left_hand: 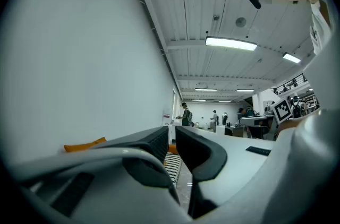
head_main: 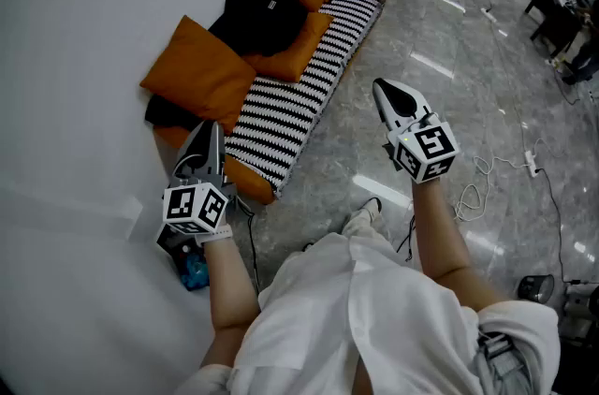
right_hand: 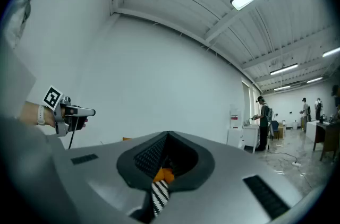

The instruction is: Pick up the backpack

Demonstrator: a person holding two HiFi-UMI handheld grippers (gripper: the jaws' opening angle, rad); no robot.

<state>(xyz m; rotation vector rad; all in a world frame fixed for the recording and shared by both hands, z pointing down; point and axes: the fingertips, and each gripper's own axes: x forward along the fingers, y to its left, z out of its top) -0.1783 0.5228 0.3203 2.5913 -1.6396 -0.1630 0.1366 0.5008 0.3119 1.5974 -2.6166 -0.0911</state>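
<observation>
The black backpack (head_main: 260,17) lies on a sofa (head_main: 309,84) with a black-and-white striped seat, wedged among orange cushions (head_main: 198,70) against the white wall. Both grippers hang level in front of the person, well short of the sofa. My left gripper (head_main: 212,131) is near the sofa's near end; its jaws (left_hand: 171,132) stand shut with nothing between them. My right gripper (head_main: 383,87) hovers over the marble floor to the right, and its jaws (right_hand: 168,135) are shut and empty too. The backpack is hidden in both gripper views.
White wall runs along the left. Cables (head_main: 477,187) and a power strip (head_main: 532,164) lie on the floor at right. A blue object (head_main: 194,271) sits by the wall below my left hand. People and desks (head_main: 552,9) stand far back.
</observation>
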